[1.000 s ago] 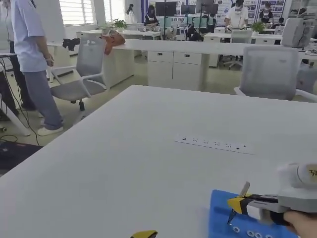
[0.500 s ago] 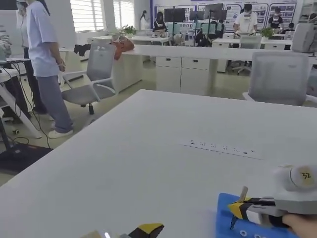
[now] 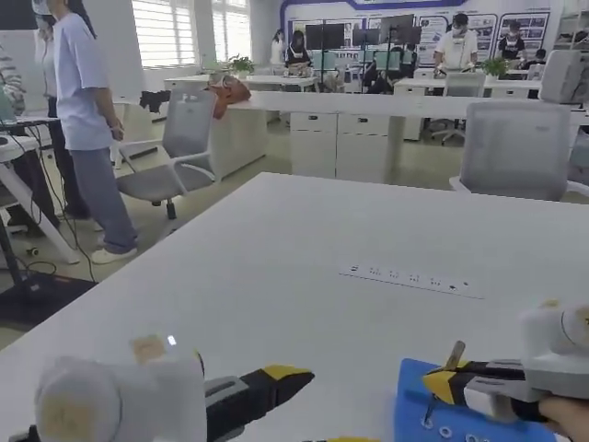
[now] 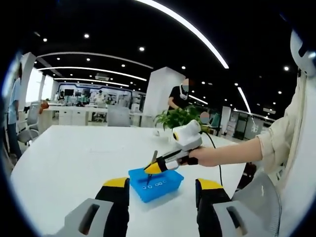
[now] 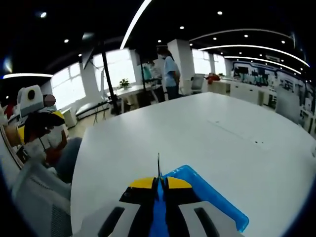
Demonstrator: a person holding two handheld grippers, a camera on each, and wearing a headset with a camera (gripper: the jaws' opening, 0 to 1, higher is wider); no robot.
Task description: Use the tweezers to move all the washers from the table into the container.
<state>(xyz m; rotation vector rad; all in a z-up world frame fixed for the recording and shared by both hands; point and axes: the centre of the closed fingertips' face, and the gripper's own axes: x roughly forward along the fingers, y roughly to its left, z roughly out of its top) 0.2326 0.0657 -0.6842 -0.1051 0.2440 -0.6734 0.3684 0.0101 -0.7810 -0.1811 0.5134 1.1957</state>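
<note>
A blue container (image 3: pixel 411 403) sits at the table's near right, with several small washers (image 3: pixel 445 431) lying in it. My right gripper (image 3: pixel 440 382) hovers just above it, shut on thin metal tweezers (image 3: pixel 454 354) whose tips point down into the container. In the right gripper view the right gripper (image 5: pixel 159 181) pinches the tweezers (image 5: pixel 158 165) over the blue container (image 5: pixel 207 197). My left gripper (image 3: pixel 285 376) is held above the table at the lower left. In its own view the left gripper (image 4: pixel 163 183) is open, facing the container (image 4: pixel 170 183) and washers (image 4: pixel 152 186).
The white table (image 3: pixel 276 276) has a flush power strip (image 3: pixel 409 278) ahead of the container. A grey chair (image 3: pixel 520 138) stands at the far edge, another chair (image 3: pixel 175 147) and a standing person (image 3: pixel 83 120) to the left. A plant (image 4: pixel 177 118) rises behind the right gripper.
The left gripper has risen into the head view from the bottom edge. The head camera has tilted slightly. The right gripper stays over the container with the tweezers.
</note>
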